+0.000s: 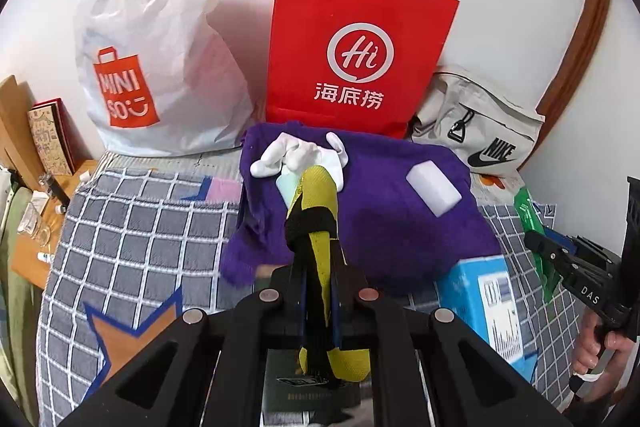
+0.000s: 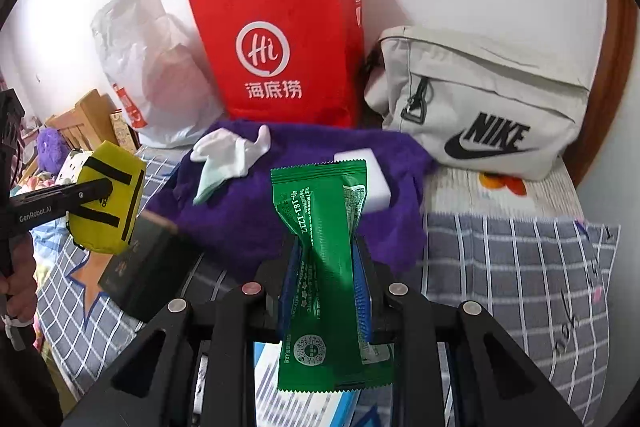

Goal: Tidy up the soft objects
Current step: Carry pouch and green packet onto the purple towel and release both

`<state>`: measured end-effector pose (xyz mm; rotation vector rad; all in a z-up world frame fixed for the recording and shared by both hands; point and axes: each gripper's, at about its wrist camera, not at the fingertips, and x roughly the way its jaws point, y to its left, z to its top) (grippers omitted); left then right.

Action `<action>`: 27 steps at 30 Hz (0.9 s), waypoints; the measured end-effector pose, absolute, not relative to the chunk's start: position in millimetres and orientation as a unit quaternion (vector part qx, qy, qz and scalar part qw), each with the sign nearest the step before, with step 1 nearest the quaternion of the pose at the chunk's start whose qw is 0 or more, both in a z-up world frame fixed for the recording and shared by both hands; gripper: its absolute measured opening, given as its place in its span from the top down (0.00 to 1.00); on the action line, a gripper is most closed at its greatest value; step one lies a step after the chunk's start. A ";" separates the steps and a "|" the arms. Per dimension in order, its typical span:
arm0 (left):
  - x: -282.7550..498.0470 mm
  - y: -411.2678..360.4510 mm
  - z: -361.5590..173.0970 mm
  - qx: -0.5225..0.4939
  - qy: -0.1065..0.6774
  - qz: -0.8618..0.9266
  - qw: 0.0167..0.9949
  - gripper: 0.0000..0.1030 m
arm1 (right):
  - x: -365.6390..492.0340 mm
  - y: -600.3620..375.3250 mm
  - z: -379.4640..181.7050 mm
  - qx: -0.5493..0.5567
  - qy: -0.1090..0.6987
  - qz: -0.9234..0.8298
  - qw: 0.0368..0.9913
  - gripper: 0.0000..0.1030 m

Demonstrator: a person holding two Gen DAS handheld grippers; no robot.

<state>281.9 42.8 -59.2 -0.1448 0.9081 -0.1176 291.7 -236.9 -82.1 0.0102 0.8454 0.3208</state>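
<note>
My left gripper is shut on a yellow pouch with black straps, held above the bed; it also shows in the right wrist view. My right gripper is shut on a green foil packet, seen at the right edge of the left view. A purple towel lies on the bed with white socks and a white sponge block on it. The same towel, socks and sponge lie ahead of the right gripper.
A red paper bag, a white Miniso plastic bag and a beige Nike bag stand against the wall. A blue-white box and a dark box lie on the checked bedspread. A wooden side table is left.
</note>
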 end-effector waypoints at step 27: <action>377.8 32.4 -91.6 -0.094 0.470 -0.091 0.873 0.91 | 403.7 -222.8 -144.1 -0.019 0.463 0.164 0.871 0.73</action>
